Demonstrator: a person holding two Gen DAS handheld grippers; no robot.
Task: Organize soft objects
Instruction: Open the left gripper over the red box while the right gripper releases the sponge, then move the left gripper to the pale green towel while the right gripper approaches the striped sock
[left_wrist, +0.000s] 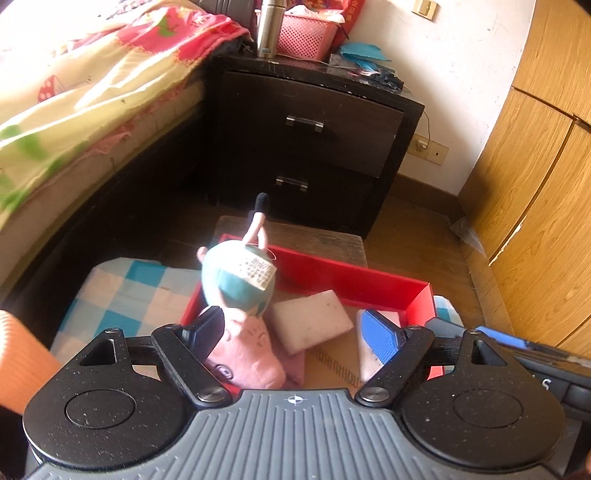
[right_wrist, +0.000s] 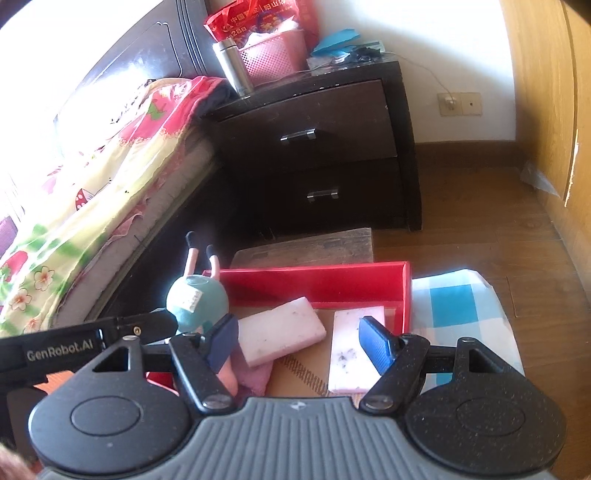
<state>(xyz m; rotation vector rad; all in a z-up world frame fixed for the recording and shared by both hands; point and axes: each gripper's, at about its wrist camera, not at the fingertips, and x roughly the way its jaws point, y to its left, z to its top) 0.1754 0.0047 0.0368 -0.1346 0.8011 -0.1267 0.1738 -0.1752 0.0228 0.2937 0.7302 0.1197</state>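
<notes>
Both tongs, left (left_wrist: 295, 332) and right (right_wrist: 299, 341), hang apart and empty over a red box (right_wrist: 317, 282) holding a plush doll (left_wrist: 240, 295) and 2 sponges.

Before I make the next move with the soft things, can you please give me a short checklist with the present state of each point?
1. Left gripper open, nothing held: ok.
2. Right gripper open, nothing held: ok.
3. Plush toy fully inside the red box: not ok, its legs stick out over the rim.
4. Both white sponges inside the box: ok.
5. Pink cloth under the toy lies flat: cannot tell.
</notes>
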